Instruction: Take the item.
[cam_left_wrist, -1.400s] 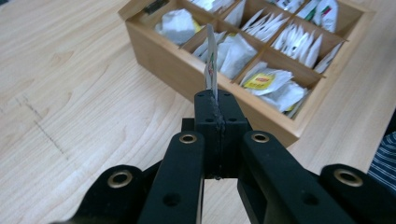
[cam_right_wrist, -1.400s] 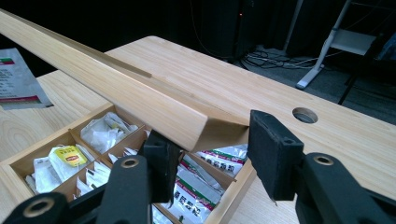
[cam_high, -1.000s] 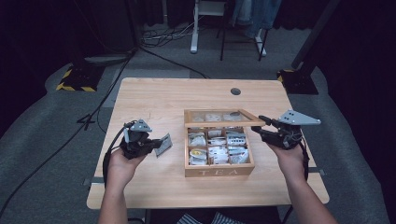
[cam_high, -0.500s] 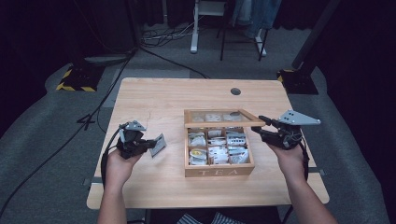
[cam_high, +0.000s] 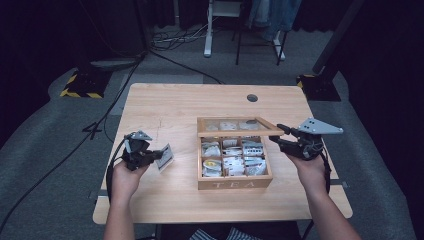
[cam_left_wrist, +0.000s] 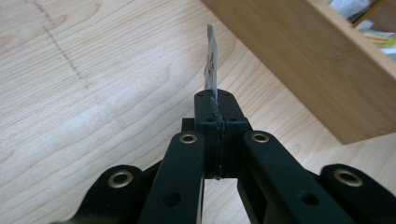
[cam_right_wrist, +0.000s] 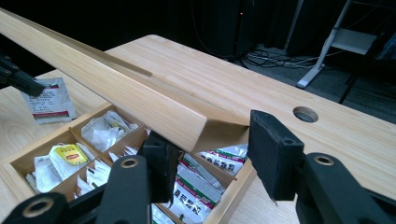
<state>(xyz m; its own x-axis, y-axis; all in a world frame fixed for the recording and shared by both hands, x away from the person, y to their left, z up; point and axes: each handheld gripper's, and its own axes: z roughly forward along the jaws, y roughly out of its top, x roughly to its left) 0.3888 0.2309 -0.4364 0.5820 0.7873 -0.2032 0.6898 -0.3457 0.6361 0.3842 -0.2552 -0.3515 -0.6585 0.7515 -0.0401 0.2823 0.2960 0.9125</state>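
A wooden tea box (cam_high: 234, 184) sits mid-table, its compartments holding several sachets (cam_right_wrist: 65, 156). Its glass-paned lid (cam_high: 232, 126) is raised and tilted back. My right gripper (cam_high: 278, 134) is shut on the lid's right front corner (cam_right_wrist: 201, 128), which sits between the pads. Left of the box, my left gripper (cam_high: 152, 157) is shut on a white tea sachet (cam_high: 165, 156), low over the table. In the left gripper view the sachet (cam_left_wrist: 211, 65) stands edge-on out of the closed jaws (cam_left_wrist: 215, 100). The right gripper view shows the same sachet (cam_right_wrist: 49, 100) beyond the lid.
The table (cam_high: 175, 105) has a round cable hole (cam_high: 252, 98) at the back right. Bare wood lies left of and behind the box. Dark floor with cables (cam_high: 180, 40) and a white desk leg (cam_high: 207, 30) surrounds the table.
My left gripper has carried the sachet leftward away from the box and lower toward the table. The right gripper and lid have stayed put.
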